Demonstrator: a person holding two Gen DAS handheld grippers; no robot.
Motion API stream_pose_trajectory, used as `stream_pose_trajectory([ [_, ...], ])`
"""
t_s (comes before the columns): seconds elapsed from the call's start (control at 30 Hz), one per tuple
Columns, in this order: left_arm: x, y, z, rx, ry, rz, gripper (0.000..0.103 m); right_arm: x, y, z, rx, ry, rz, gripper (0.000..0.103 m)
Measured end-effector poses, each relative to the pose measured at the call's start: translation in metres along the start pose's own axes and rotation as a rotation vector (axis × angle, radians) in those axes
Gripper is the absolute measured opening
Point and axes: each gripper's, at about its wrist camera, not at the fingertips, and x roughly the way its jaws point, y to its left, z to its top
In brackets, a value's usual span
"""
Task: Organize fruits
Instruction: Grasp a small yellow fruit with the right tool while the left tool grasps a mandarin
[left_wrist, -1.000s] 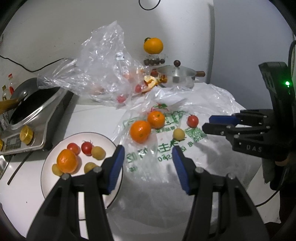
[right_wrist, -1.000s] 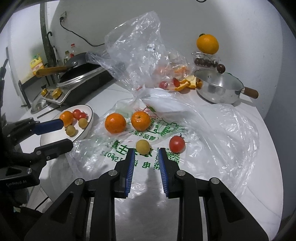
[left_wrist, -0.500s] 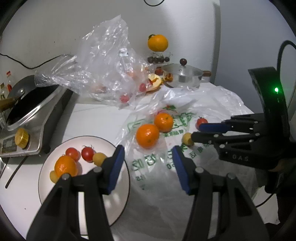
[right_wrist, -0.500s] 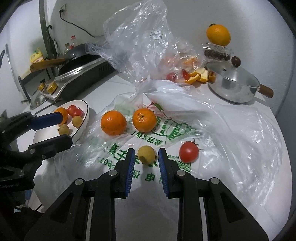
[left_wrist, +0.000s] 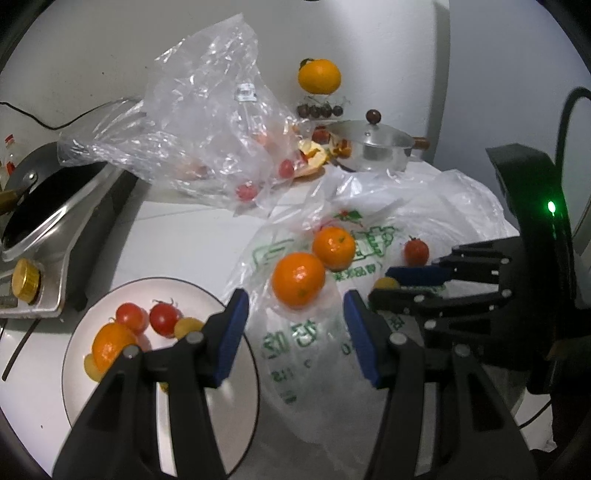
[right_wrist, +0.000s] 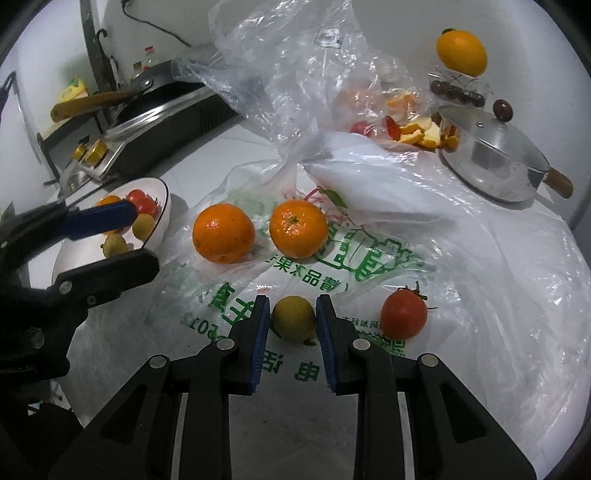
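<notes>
- The printed plastic bag (right_wrist: 332, 273) lies flat on the white counter and serves as the landmark here.
- The right gripper (right_wrist: 291, 325) sits low over the near part of the bag, its blue pads on either side of a small yellow fruit (right_wrist: 293, 322); slim gaps seem to remain on both sides, so the jaws bracket the fruit rather than clamp it, though the view is too tight to be sure.
- A red tomato (right_wrist: 403, 318) rests on the bag just beside that fruit, on its right.
- Two oranges, the left orange (right_wrist: 223, 233) and the right orange (right_wrist: 298, 229), sit close together farther back on the bag.
- The left gripper (left_wrist: 291, 336) hovers spread wide at the bag's left edge, holding nothing.
- A white plate (left_wrist: 229, 417) stands on the counter just left of the bag, carrying an orange, two tomatoes and a few small yellow fruits.
- Behind the bag stands a lidded steel pot (right_wrist: 487, 155), with a crumpled clear bag (right_wrist: 295, 70) to the pot's left.
</notes>
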Motion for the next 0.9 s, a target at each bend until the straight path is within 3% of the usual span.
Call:
stream_pose_trajectory([
  [0.43,0.029,-0.013,0.016,-0.004,0.042,-0.035,0.055,-0.018,-0.010,-0.003,-0.019,-0.061,0.021,0.027],
  [0.9,0.054,-0.010,0.027,-0.028,0.075,0.033,0.055,-0.020,-0.024,-0.007,0.001,-0.087,0.059,0.027],
])
